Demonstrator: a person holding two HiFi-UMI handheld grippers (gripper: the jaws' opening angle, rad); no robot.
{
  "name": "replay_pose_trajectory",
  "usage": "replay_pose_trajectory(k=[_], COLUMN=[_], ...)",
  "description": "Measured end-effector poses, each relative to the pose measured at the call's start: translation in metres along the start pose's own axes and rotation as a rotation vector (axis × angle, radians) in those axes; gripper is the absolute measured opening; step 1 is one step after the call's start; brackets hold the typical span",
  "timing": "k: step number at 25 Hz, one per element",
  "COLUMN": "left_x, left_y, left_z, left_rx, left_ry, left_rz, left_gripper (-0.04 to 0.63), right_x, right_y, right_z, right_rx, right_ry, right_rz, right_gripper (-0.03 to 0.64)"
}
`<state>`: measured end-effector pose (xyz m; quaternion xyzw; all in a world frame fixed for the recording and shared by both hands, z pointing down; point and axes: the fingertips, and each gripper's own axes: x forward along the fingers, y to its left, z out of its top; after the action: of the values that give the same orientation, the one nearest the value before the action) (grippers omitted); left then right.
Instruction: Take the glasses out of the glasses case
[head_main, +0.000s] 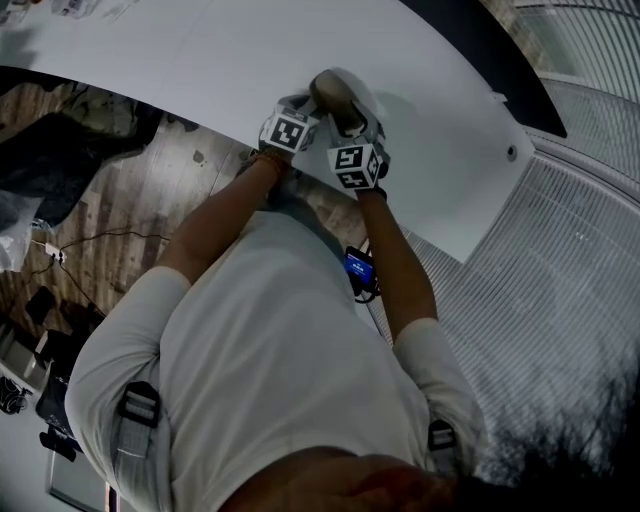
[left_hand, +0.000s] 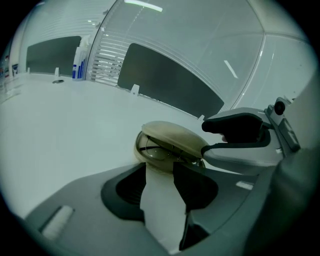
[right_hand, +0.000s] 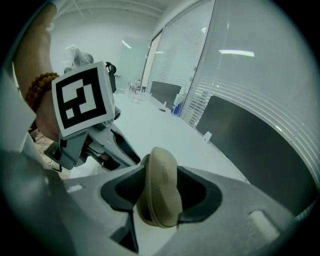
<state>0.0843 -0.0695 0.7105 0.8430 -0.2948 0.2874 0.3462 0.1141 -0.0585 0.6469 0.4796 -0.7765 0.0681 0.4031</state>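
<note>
Looking down from your head, you see dark bags and a thin cable on the wood floor at the left. Next comes the white table, and a striped glass wall is on the right. Far back on the table, a blue and white bottle stands beside a row of dark panels.

Your left gripper has its jaws wide apart, with only bare table between them. The tan glasses case lies just past the tips, near the table edge closest to you. Its lid is up a little on this side. Inside it you can see the glasses, with a thin dark frame and clear lenses. They are still in the case.

Your right gripper reaches in over the right end of the case, very close to your left one. Its jaws are apart too, and the case stands on its edge between them. The case nearly fills the gap and sits close to both pads. From this side the case looks closed.
</note>
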Motion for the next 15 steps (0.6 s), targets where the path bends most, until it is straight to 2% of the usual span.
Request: replay_pose_trajectory(k=[10, 15], left_x=[0.001, 0.001], left_y=[0.000, -0.002], left_z=[0.004, 0.008], left_rx=[0.018, 0.036], left_ry=[-0.007, -0.007], left_rz=[0.010, 0.004], left_gripper=[0.173, 0.173], right_x=[0.017, 0.022], right_y=[0.008, 0.002], right_z=[-0.013, -0.016], right_rx=[-0.198, -0.247], right_ry=[0.057, 0.081], right_rz=[-0.015, -0.040], right_gripper=[0.230, 0.230])
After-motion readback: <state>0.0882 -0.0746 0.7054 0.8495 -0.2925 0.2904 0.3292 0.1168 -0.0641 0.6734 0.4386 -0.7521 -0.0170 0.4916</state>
